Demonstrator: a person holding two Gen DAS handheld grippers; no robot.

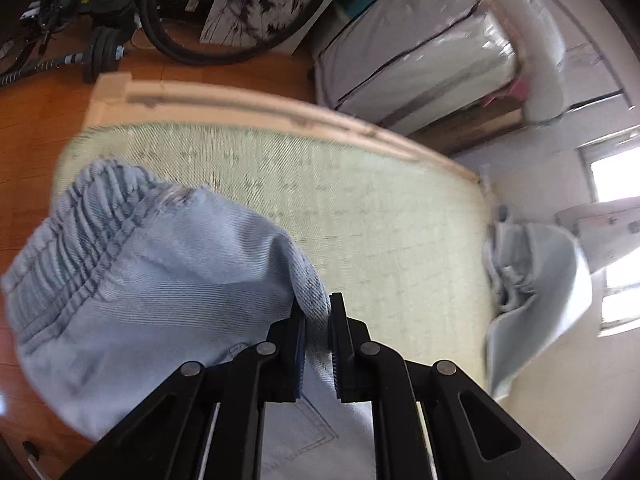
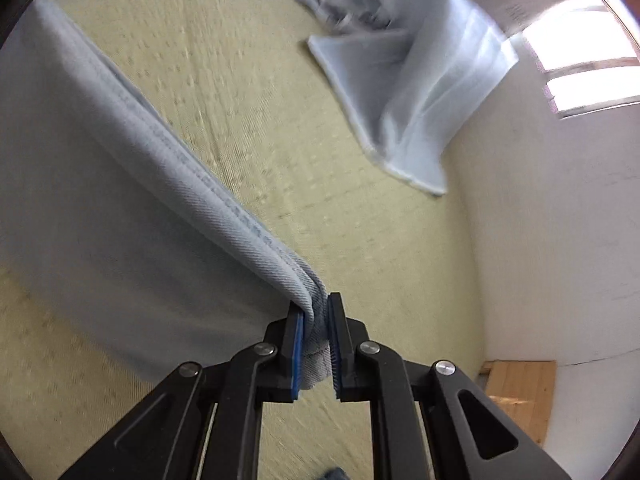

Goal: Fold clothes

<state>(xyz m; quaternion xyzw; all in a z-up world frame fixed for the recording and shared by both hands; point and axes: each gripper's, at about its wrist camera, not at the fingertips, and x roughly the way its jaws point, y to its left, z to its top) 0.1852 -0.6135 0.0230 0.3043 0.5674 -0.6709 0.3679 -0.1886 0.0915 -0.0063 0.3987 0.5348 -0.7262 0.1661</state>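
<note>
Light blue denim trousers [image 1: 152, 280] with a gathered elastic waistband hang over the pale green woven mat [image 1: 360, 208]. My left gripper [image 1: 317, 312] is shut on a fold of them near the waist. In the right wrist view the same denim trousers [image 2: 100, 208] stretch off to the left, a seamed edge running into my right gripper [image 2: 316, 316], which is shut on that bunched hem. A second pale blue garment [image 2: 408, 92] lies crumpled at the mat's far right, also in the left wrist view as the pale blue garment [image 1: 532, 276].
The mat lies on a wooden bed frame [image 1: 280, 108] above a brown wood floor [image 1: 36, 128]. A bicycle wheel [image 1: 236, 8], dumbbells [image 1: 100, 56] and a wrapped mattress [image 1: 420, 52] stand beyond it. A white wall [image 2: 552, 240] borders the mat's right side, with a wooden block [image 2: 520, 392] near it.
</note>
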